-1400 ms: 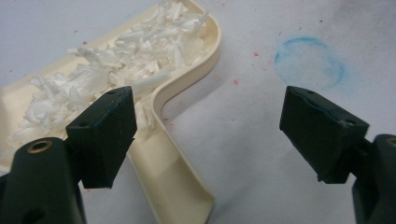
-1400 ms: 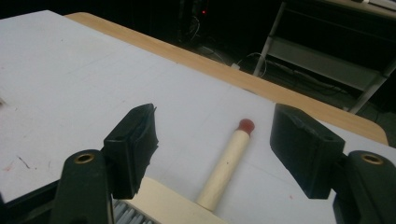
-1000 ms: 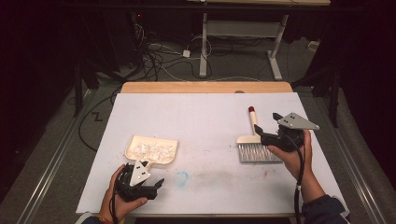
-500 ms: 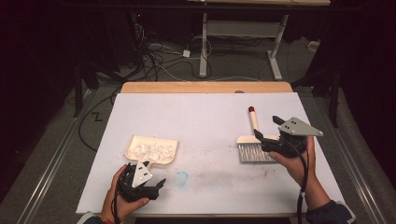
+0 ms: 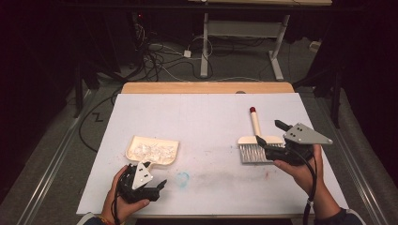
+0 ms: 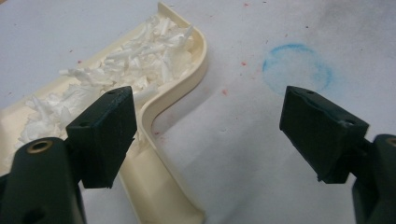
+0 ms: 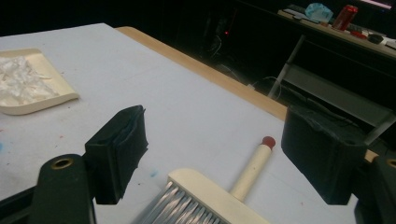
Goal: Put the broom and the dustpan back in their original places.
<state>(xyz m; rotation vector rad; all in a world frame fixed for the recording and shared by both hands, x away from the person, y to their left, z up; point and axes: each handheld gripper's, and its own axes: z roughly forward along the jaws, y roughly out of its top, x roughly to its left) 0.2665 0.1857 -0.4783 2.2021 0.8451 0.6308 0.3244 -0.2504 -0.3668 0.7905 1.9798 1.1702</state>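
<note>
- Cream plastic dustpan (image 5: 152,151) lies on the left half of the desk (image 5: 206,117), loaded with white shreds (image 6: 116,65); its short handle points toward the person's edge. In the left gripper view the handle runs down just beside the left jaw.
- Brush (image 5: 256,143), cream with a red-tipped handle, lies well apart on the right half, bristles toward the person and handle pointing away.
- Left hand-held gripper (image 5: 159,186) sits low, just short of the dustpan's handle, jaws spread wide and holding nothing. The handle is outside the gap, off to one side of it.
- Right hand-held gripper (image 5: 272,136) hovers at the brush head, jaws also wide apart and empty; in the right gripper view the head and handle lie between and below them, untouched.
- Judged from this, the step in hand is taking hold of the pan: shift the left hand-held gripper sideways until the handle is centred in the gap, then close squarely across it. Lift level and slowly, since a tilt toward the open lip would likely spill the shreds.
- For the brush, a grip on the handle near the head should give better control than one on the bristles.
- Left hand (image 5: 123,199) cups its tool from beneath, near the desk's front edge; right hand (image 5: 300,166) reaches forward, wrist raised, grey plate on top.
- Faint blue ring (image 6: 296,67) and red specks mark the white cover.
</note>
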